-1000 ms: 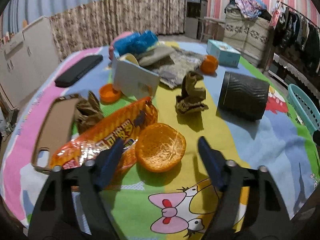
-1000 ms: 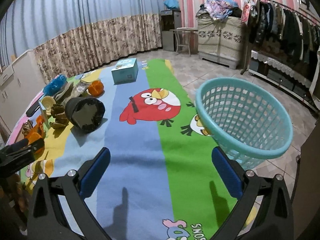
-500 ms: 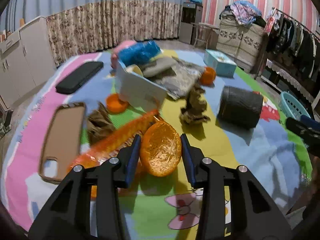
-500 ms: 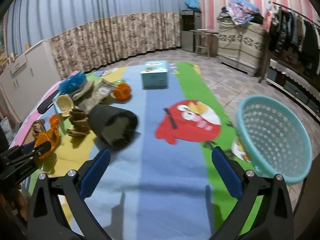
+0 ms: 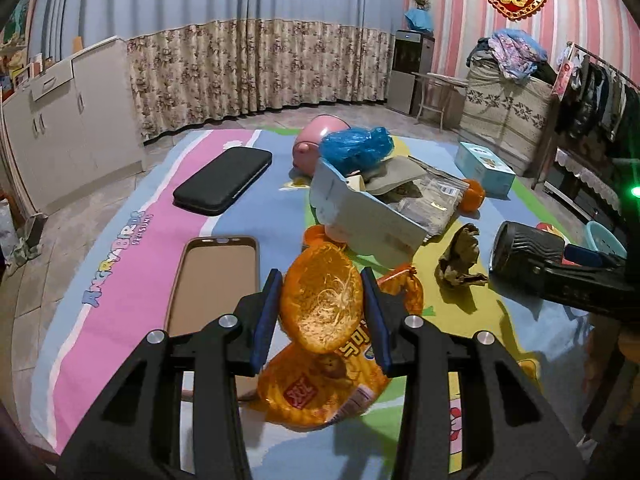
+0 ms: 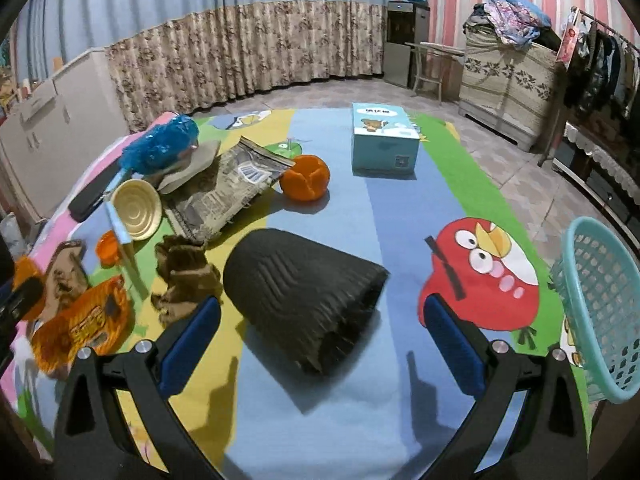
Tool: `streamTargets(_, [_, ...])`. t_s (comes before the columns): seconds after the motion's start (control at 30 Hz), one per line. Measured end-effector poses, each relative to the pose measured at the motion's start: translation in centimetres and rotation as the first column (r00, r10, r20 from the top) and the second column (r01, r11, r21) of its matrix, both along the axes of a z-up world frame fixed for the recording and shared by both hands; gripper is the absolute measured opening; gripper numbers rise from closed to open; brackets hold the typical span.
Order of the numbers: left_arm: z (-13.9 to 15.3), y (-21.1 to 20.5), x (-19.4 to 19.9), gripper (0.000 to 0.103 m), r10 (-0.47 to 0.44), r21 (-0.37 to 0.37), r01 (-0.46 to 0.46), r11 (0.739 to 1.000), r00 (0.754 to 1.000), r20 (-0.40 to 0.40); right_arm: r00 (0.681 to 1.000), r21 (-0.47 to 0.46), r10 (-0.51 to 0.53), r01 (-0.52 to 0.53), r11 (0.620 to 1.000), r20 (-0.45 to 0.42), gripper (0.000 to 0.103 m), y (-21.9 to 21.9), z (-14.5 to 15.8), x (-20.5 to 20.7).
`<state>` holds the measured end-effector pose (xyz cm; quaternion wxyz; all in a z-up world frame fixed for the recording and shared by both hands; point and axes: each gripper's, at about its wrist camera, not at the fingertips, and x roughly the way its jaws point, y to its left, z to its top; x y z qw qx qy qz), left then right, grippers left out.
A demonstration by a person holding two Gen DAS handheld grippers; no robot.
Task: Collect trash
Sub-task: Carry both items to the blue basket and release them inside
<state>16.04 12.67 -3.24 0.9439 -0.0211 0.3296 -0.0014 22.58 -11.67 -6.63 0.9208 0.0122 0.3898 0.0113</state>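
One piece in hand so far: orange peel (image 5: 320,304) pinched between left gripper (image 5: 322,312) fingers, lifted above the snack wrapper (image 5: 320,384). Right gripper (image 6: 320,340) fingers spread, empty, over the black cup (image 6: 304,296). Basket (image 6: 600,312) apparently empty; wrapper, crumpled paper (image 6: 184,276) left on the desk (image 6: 400,216).

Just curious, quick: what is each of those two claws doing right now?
Left gripper: closed on the hollow orange peel half.
Right gripper: open, holding nothing, above the ribbed black paper cup.
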Motion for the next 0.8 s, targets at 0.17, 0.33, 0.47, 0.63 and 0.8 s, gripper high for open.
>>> streamTargets(0.17, [0.1,0.7,0.3,0.039,-0.002,0.002,0.002,1.000,1.000,0.011,0.999,-0.045,-0.034,0.033,0.998,-0.018,0.099,0.9,-0.2,1.1])
streamTargets(0.33, [0.1,0.8,0.4,0.039,0.001,0.001,-0.001,1.000,1.000,0.013,0.999,-0.024,-0.041,0.041,0.999,-0.018,0.098,0.3,-0.1,1.4])
streamTargets(0.47, [0.1,0.8,0.5,0.039,0.001,0.003,-0.001,1.000,1.000,0.013,1.000,-0.005,-0.018,0.018,1.000,-0.005,0.093,0.1,0.1,1.1])
streamTargets(0.63, [0.6,0.4,0.9,0.039,-0.006,0.005,0.006,1.000,1.000,0.012,0.998,0.011,-0.022,0.021,1.000,0.056,0.093,-1.7,1.8,-0.4])
streamTargets(0.8, [2.2,-2.8,1.5,0.039,-0.053,0.019,0.052,0.998,0.998,0.042,0.990,0.016,-0.075,0.073,0.997,0.118,0.093,-6.7,4.8,-2.6])
